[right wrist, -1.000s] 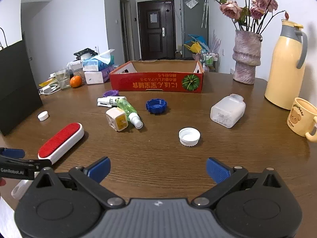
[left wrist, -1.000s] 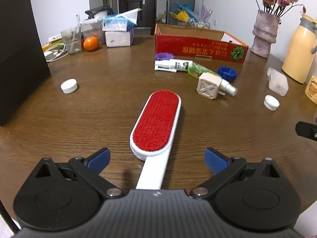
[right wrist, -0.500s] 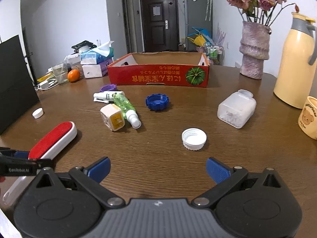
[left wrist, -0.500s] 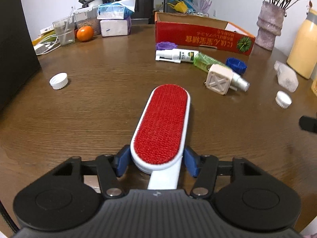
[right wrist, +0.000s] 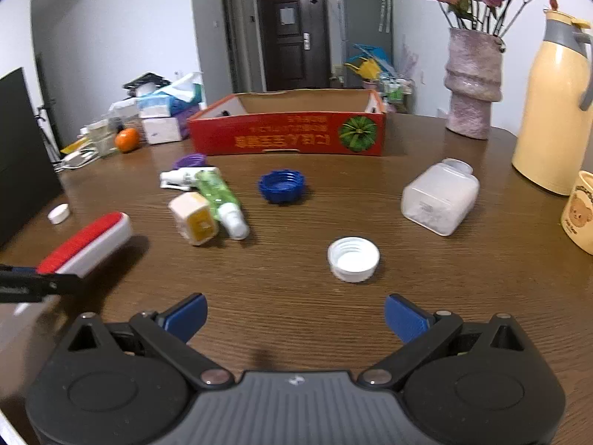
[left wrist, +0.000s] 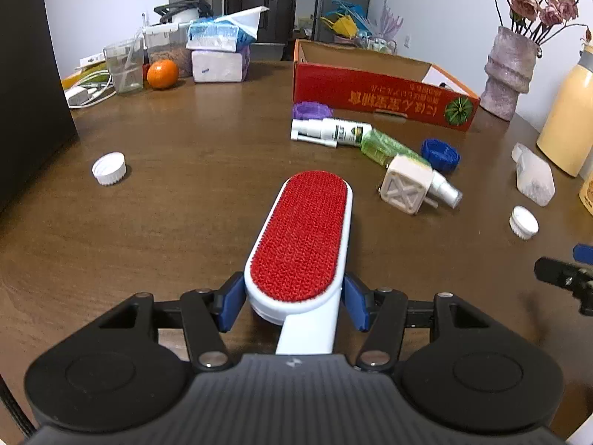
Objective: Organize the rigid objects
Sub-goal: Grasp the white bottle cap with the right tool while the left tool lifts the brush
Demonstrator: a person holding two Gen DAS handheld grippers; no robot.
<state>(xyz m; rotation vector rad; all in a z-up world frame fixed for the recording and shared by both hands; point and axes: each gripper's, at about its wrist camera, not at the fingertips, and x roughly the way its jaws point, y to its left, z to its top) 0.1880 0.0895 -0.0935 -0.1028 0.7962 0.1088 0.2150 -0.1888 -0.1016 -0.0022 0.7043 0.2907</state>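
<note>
Gripping lint brush (left wrist: 302,237) | left claw (left wrist: 292,298) (pads on both sides)

A red-bristled white plastic lint brush (left wrist: 302,237) lies on the brown wooden table (left wrist: 178,222), before the red cardboard box (left wrist: 381,92); a white ribbed bottle cap (left wrist: 109,168) lies left.

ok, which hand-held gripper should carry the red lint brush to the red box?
Left. The left hand-held gripper is already shut on the lint brush, pads on both sides of its white body. The right hand-held gripper stands open and empty, facing the white cap. The red box lies ahead.
</note>
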